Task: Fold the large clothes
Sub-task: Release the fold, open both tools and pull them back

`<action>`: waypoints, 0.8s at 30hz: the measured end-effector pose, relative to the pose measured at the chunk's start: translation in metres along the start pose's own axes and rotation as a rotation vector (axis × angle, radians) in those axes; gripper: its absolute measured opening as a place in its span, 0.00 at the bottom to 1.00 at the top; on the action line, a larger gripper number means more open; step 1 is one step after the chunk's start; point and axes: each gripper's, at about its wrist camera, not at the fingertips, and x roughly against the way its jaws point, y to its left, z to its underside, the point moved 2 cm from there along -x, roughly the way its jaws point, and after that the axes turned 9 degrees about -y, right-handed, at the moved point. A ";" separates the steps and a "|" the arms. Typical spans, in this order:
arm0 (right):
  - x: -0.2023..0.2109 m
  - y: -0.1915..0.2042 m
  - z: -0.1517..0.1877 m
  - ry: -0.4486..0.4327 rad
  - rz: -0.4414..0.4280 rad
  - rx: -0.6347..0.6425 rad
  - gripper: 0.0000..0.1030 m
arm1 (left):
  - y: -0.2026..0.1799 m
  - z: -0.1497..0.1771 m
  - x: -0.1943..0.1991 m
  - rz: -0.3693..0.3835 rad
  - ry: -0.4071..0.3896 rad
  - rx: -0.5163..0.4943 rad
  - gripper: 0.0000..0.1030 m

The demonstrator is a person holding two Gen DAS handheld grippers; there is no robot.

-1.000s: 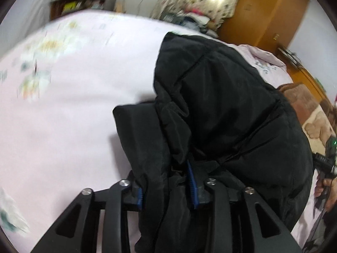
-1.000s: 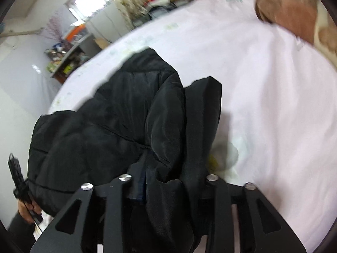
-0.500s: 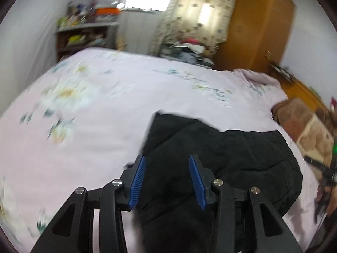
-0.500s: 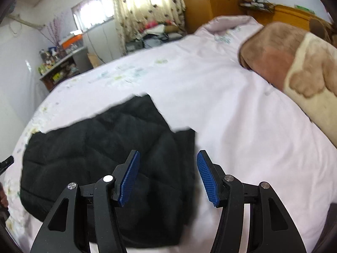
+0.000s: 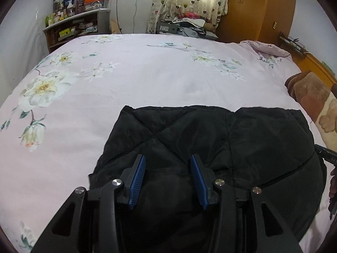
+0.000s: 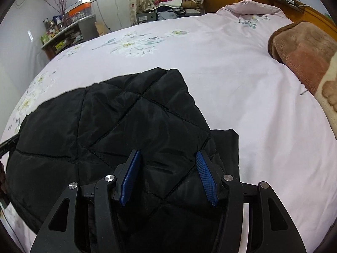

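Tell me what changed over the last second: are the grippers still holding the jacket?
No. A second ago both were clamped on bunched folds of the black quilted jacket, lifted off the bed. Now the left gripper and right gripper are open with nothing between the pads, and the jacket lies folded flat on the floral bedsheet. The brown blanket hasn't moved.

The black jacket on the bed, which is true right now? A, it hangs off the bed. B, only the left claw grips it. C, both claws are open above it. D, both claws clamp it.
C: the left claw and right claw both gape open over the black jacket, gripping nothing.
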 end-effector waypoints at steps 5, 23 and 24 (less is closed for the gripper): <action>0.048 0.012 0.004 -0.058 -0.005 -0.014 0.54 | 0.004 0.001 0.053 -0.001 -0.045 0.017 0.45; 0.245 0.102 0.109 -0.147 -0.009 0.063 0.54 | -0.026 0.100 0.253 0.027 -0.080 0.015 0.60; 0.251 0.104 0.114 -0.148 -0.008 0.066 0.54 | -0.029 0.106 0.261 0.031 -0.080 0.011 0.62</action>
